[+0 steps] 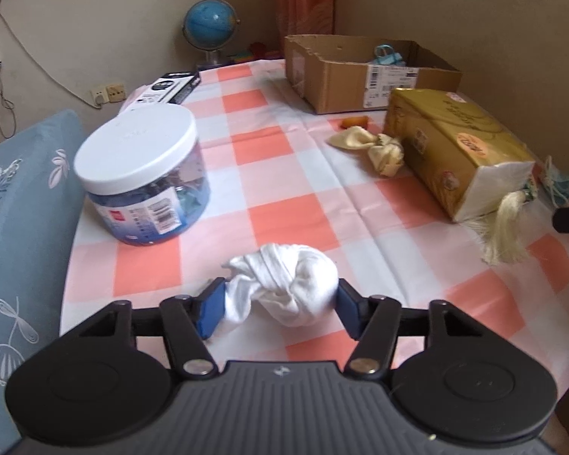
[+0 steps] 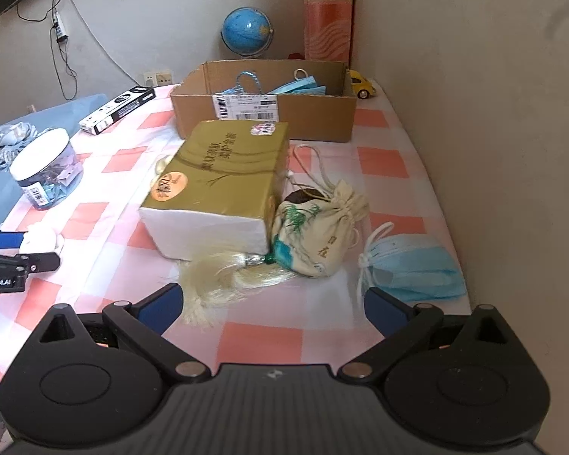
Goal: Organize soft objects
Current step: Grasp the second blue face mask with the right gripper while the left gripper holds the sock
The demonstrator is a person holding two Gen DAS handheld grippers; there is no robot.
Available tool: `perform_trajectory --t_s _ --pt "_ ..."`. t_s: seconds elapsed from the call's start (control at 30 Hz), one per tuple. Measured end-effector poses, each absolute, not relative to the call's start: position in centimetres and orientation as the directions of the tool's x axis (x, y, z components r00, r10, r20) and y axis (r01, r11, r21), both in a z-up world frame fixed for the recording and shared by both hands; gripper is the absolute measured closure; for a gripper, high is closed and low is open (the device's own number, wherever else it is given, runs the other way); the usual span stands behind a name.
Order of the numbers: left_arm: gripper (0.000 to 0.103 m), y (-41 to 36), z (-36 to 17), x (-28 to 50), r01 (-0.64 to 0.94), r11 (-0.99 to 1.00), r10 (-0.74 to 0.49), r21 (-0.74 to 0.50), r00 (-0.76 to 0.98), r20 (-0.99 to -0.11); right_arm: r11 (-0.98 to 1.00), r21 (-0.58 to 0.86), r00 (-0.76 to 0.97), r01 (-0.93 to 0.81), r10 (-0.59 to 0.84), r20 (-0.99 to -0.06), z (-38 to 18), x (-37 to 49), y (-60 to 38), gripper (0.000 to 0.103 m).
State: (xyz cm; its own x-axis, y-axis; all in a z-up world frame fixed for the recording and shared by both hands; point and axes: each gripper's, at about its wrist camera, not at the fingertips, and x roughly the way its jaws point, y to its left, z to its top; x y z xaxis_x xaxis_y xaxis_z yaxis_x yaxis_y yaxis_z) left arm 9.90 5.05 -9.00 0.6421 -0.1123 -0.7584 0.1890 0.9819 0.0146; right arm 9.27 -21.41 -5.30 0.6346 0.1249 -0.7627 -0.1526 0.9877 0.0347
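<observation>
Currently pick-up step judged in hand: left hand-held gripper [image 1: 280,305] clamped on white sock bundle [image 1: 284,284], near bench [image 1: 284,174] edge. Right hand-held gripper [image 2: 273,307] spread apart, nothing held. Next: lift, carry to cardboard box [image 1: 360,76], far right.

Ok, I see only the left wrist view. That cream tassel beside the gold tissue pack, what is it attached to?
Observer: To a cream drawstring pouch with green print, lying against the tissue pack on its hidden side.
Operator: And is the right gripper busy?
Observer: No, the right gripper is open and holds nothing.
Operator: Is anything hidden by the cardboard box?
Observer: A yellow toy car stands at the far corner of the cardboard box, near the wall.
</observation>
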Motion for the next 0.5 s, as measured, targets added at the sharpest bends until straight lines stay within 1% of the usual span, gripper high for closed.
perform_trajectory --t_s 0.33,0.5 --pt "0.043 3.9 -8.9 10.4 0.214 0.977 -0.132 0.008 0.633 -0.763 0.996 -0.044 0.685 -0.077 0.021 -0.729 -5.8 10.8 -24.3 0.001" --pt "0.043 3.8 -9.1 10.6 0.214 0.977 -0.134 0.005 0.628 -0.767 0.996 -0.032 0.670 -0.080 0.030 -0.741 -7.1 12.4 -25.7 0.001"
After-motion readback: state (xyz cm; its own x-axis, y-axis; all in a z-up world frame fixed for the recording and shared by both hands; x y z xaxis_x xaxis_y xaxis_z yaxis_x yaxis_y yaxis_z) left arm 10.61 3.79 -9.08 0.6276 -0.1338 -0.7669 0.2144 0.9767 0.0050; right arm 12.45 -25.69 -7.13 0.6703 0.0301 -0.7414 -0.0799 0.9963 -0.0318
